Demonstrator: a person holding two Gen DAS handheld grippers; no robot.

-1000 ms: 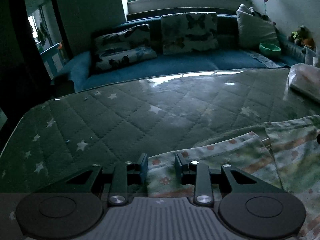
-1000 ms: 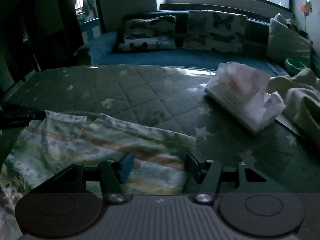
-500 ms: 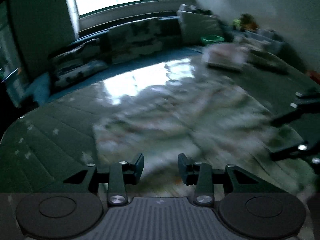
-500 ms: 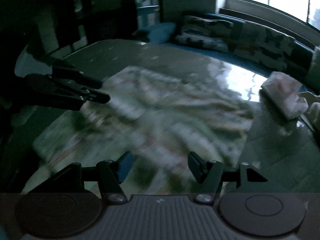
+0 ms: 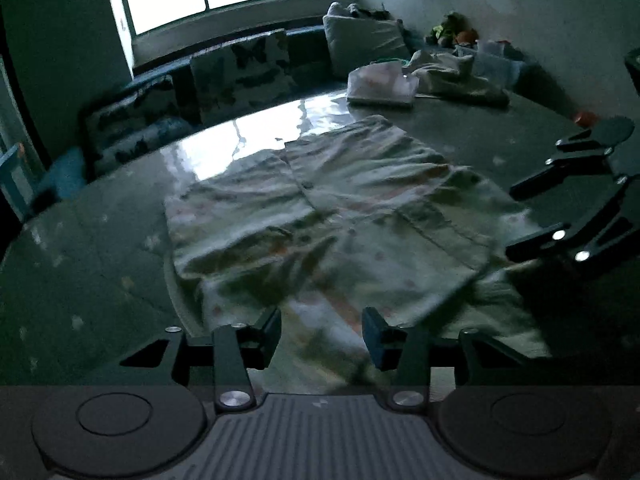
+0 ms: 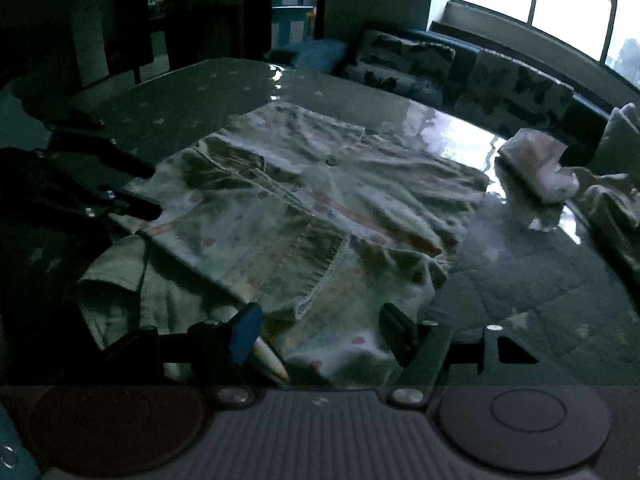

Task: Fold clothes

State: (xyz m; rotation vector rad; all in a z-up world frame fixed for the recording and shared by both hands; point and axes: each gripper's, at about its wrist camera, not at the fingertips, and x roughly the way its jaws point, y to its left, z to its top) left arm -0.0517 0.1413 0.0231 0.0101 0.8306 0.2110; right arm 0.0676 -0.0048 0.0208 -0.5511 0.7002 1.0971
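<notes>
Where dim window light glances off it, star-quilted tabletop, wide and dark. Spread across its middle, patterned garment, partly folded, one flap doubled over the near half. Near the far edge, well apart, small folded cloth bundle. At the near hem, left gripper and right gripper, jaws opening, released, cloth lying unpinched between them.

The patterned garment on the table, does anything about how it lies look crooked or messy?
Yes. The patterned garment is rumpled on the table, its folded-over panel lying aslant, and one sleeve sticks out sideways at the near left corner in the right wrist view. Nothing looks spilled or torn.
</notes>
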